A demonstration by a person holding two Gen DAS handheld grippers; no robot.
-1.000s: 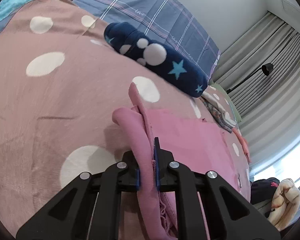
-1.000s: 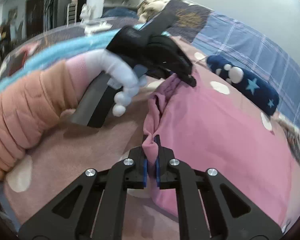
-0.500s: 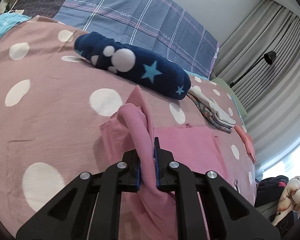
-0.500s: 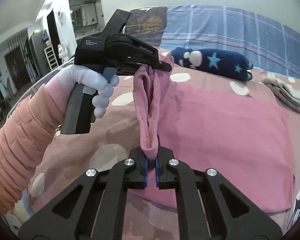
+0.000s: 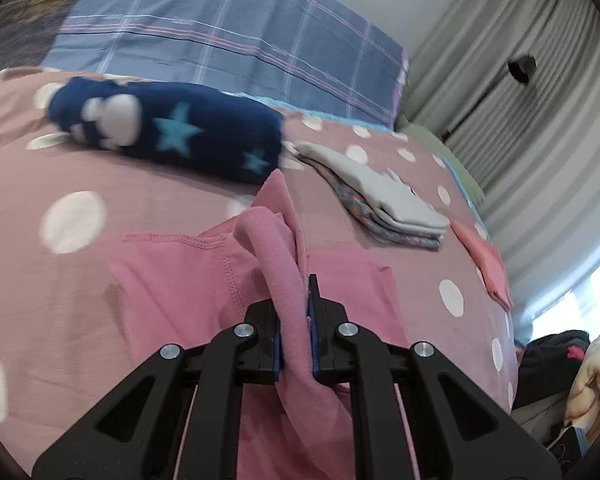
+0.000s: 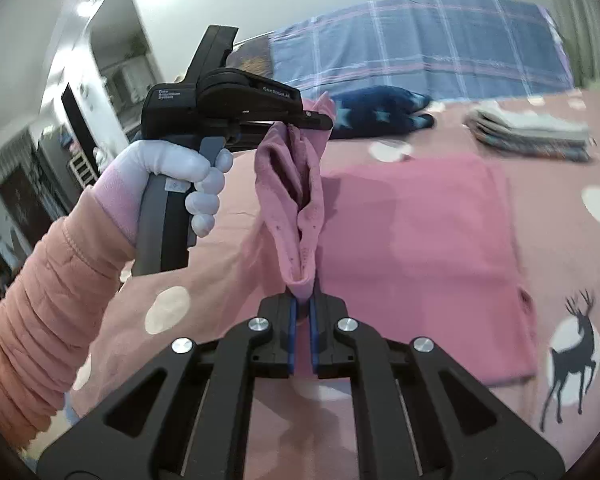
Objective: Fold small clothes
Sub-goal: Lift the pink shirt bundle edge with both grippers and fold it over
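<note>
Two grippers: left gripper (image 5: 295,334) and right gripper (image 6: 303,334), fingers pinching pink garment (image 6: 416,240)
garment edge: lifted off bed (image 5: 40,288)

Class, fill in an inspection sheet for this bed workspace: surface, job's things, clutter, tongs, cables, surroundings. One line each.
Surface: pink polka-dot bedspread, a deer print at one edge.
Job's things: pink garment, one edge lifted, the rest flat; folded clothes stack; small coral piece.
Clutter: navy star-print roll; plaid pillow.
Tongs: left tongs and right tongs both shut on the pink garment's lifted edge.
Cables: nothing seen.
Surroundings: grey curtains, floor lamp, doorway.
</note>
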